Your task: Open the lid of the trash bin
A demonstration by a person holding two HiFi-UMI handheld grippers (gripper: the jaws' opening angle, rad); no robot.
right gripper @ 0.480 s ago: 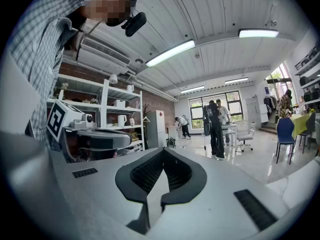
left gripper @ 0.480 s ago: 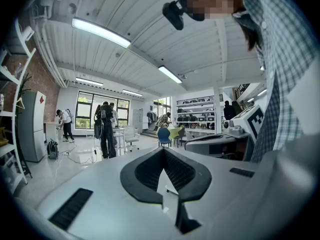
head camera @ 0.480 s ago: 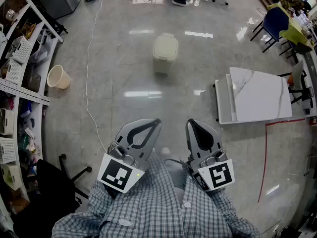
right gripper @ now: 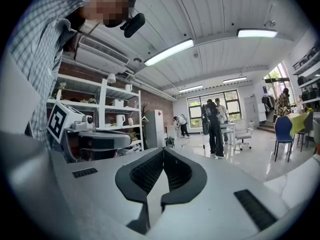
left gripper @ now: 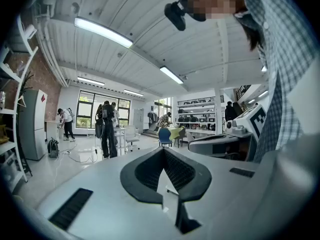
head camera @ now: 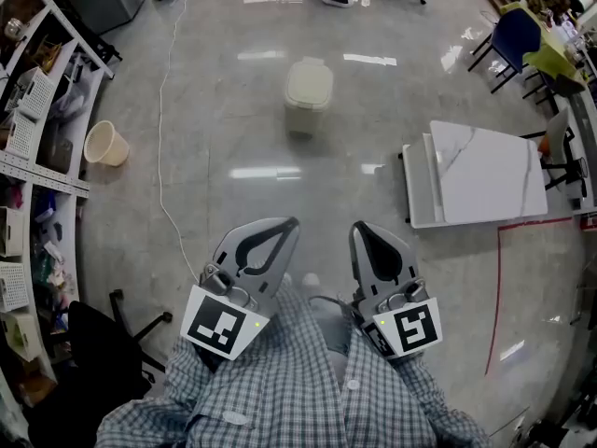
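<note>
Trash bin [head camera: 304, 118] sits alone out on the glossy floor [head camera: 224, 213], well ahead of both grippers, nothing touching it. Lid [head camera: 310, 80] is down, pale cream like the body, rounded corners. So task not begun yet, approach comes first.

Left gripper [head camera: 292, 222] and right gripper [head camera: 358, 228] are held low, close to the checked shirt [head camera: 280, 390], side by side, pointing fwd. Left gripper view: fingers [left gripper: 130, 183] closed, tips meeting, nothing between them. Right gripper view: same, fingers [right gripper: 126, 184] shut tip to tip and empty. Both need to open before any grab.

Handling, my read: looks like moulded plastic, so light, stiff and smooth. Lid prob. hinged on one edge, but can't tell which from up here. Best bite is likely the overhanging lip on the near edge, pinched thin, then lifted in an arc. Risk: light bin on a slick floor could skate or tip instead of opening, so the other gripper may need to steady the body.

Off to the left a bucket [head camera: 104, 144] and a cable [head camera: 160, 157] trailing along the floor; white slab [head camera: 485, 171] to the right. All well apart from the bin, path straight ahead looks open.
</note>
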